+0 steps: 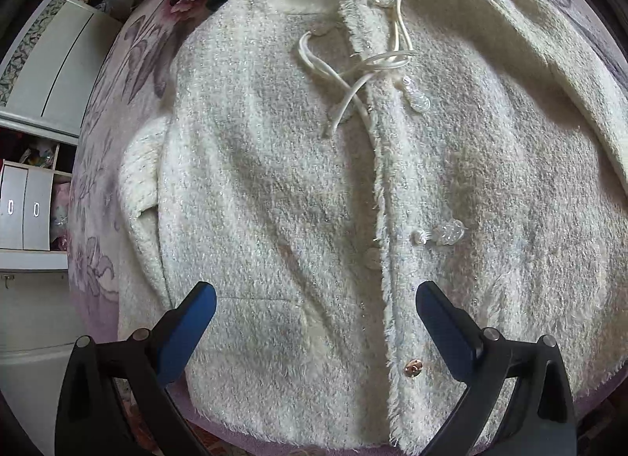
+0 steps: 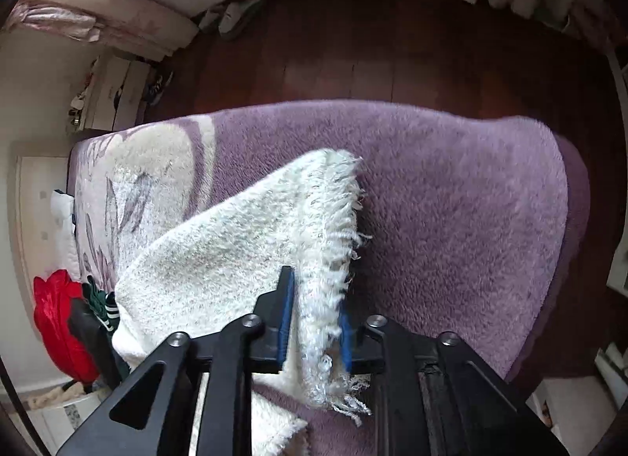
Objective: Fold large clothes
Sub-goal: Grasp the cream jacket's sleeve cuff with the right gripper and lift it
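Two claws over the fluffy cream tweed jacket (image 1: 274, 181), lying face-up on the purple fleece-covered bed (image 2: 451, 189); left claw (image 1: 316, 328) wide, empty, above the hem; right claw (image 2: 316, 322) clamped on the fringed sleeve cuff (image 2: 325, 244); step: sleeve fold; next I'd carry the cuff across the chest.

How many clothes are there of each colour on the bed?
White fuzzy jacket: 1
Red garment: 1
Dark green striped garment: 1
Total: 3, all lying on the purple blanket. The red and green ones are bunched together, so more could hide beneath them.
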Available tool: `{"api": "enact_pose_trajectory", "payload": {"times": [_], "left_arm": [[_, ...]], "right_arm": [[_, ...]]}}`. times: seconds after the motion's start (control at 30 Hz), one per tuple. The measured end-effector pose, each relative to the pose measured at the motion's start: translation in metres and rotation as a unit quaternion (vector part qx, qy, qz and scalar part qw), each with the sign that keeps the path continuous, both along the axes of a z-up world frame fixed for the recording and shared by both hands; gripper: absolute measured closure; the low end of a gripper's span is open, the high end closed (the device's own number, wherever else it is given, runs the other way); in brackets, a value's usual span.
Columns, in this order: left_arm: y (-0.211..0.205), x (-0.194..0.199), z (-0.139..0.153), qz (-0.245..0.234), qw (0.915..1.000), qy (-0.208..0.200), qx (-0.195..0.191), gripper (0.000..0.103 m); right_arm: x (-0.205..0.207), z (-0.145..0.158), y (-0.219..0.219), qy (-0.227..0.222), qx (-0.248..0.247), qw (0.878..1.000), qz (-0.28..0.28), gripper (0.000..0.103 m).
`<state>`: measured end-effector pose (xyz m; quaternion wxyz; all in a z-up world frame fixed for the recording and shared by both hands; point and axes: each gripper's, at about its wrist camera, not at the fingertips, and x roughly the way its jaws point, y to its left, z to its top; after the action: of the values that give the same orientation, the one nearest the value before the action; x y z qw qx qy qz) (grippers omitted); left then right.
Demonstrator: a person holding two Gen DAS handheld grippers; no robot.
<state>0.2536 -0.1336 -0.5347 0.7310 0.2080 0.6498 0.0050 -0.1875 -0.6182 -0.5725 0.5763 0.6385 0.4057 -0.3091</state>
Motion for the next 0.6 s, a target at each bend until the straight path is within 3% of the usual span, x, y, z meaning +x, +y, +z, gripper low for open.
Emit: {"api": "enact_pose_trajectory", "payload": {"times": [0.03, 0.1, 0.2, 0.27, 0.4, 0.47, 0.5, 0.53, 0.6], "left_arm": [[-0.002, 0.0, 0.0, -0.001, 1.0, 0.003, -0.001, 0.0], [-0.002, 0.0, 0.003, -0.001, 1.0, 0.001, -0.005, 0.0], [-0.002, 0.001, 0.002, -0.006, 1.0, -0.002, -0.001, 0.0], [0.002, 0.003, -0.002, -0.002, 1.0, 0.002, 0.002, 0.0], [0.012, 0.008, -0.01, 0.007, 1.0, -0.001, 0.004, 0.0], [0.018, 0.011, -0.012, 0.013, 0.9999, -0.005, 0.006, 0.0], [0.022, 0.013, -0.012, 0.019, 0.9998, -0.007, 0.003, 0.0], [0.026, 0.016, -0.011, 0.027, 0.9996, -0.009, 0.002, 0.0], [0.036, 0.02, -0.008, 0.04, 0.9991, -0.015, -0.001, 0.0]], "right_arm": [[-0.007, -0.003, 0.006, -0.012, 0.019, 1.0, -0.019, 0.042], [-0.026, -0.009, 0.021, -0.036, 0.042, 0.997, -0.059, 0.032], [-0.036, -0.034, 0.039, -0.038, 0.08, 0.99, -0.109, 0.032], [-0.029, -0.051, 0.049, -0.068, 0.091, 0.983, -0.147, 0.03], [0.003, -0.054, 0.048, -0.089, 0.045, 0.978, -0.186, 0.03], [0.022, -0.053, 0.046, -0.088, 0.026, 0.974, -0.207, 0.053], [0.024, -0.053, 0.042, -0.086, 0.022, 0.975, -0.206, 0.09], [0.037, -0.053, 0.04, -0.104, 0.022, 0.974, -0.202, 0.093], [0.058, -0.042, 0.034, -0.085, 0.004, 0.979, -0.185, 0.093]]}}
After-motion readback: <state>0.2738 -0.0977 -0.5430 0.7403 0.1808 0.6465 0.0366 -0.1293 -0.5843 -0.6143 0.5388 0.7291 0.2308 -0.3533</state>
